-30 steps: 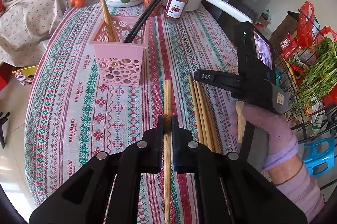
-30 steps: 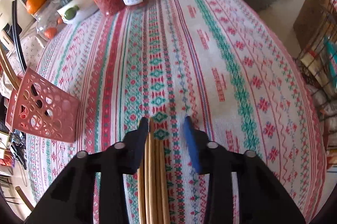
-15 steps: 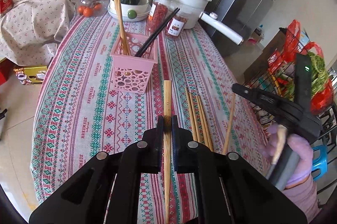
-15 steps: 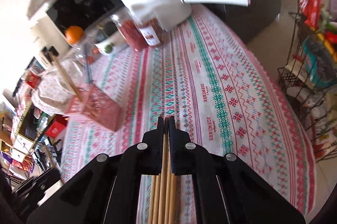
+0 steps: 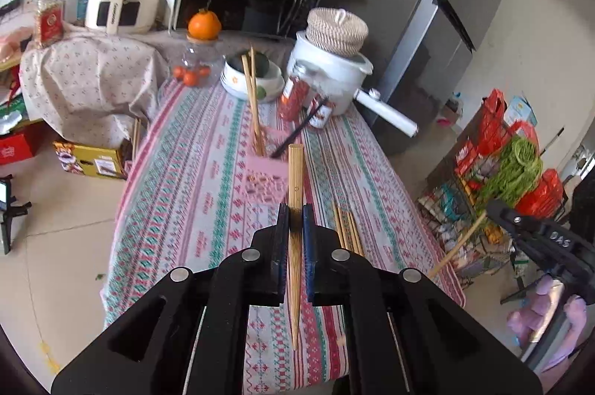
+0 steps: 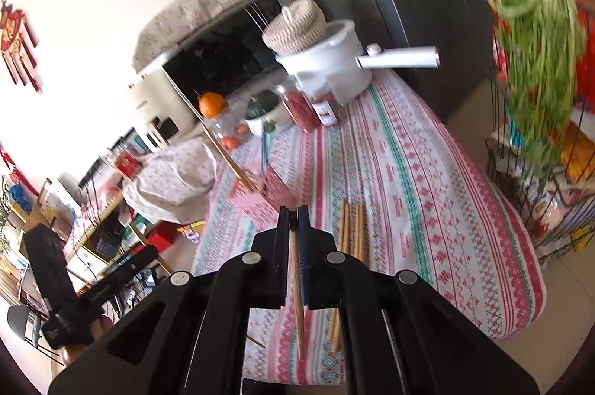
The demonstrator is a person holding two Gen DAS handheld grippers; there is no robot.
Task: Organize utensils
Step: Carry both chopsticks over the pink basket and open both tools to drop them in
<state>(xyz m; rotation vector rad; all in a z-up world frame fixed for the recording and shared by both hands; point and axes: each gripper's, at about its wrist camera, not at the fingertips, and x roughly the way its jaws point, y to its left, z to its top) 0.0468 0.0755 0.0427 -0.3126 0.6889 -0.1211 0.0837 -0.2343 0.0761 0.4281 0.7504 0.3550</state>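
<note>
My left gripper [image 5: 295, 220] is shut on a bamboo chopstick [image 5: 295, 179], held in the air above the near half of the table [image 5: 193, 201]. Beyond it stands the pink perforated holder [image 5: 266, 179], with two bamboo chopsticks [image 5: 253, 97] and a black pair [image 5: 301, 129] leaning in it. Several loose bamboo chopsticks [image 5: 347, 227] lie on the cloth to the right. My right gripper [image 6: 293, 220] is shut on one thin chopstick [image 6: 296, 265], raised over the table. In its view the holder [image 6: 260, 194] is ahead and the loose chopsticks [image 6: 351, 227] are just right.
A white pot [image 5: 331, 75] with a long handle, two jars [image 5: 295, 94] and a bowl [image 5: 253, 75] crowd the table's far end. A wire rack with greens [image 5: 513, 164] stands off the right edge. Cloth-covered boxes sit to the left.
Both grippers rose and drew back from the table. The right one closed on a chopstick from the loose bunch and lifted it. The left kept its chopstick.
</note>
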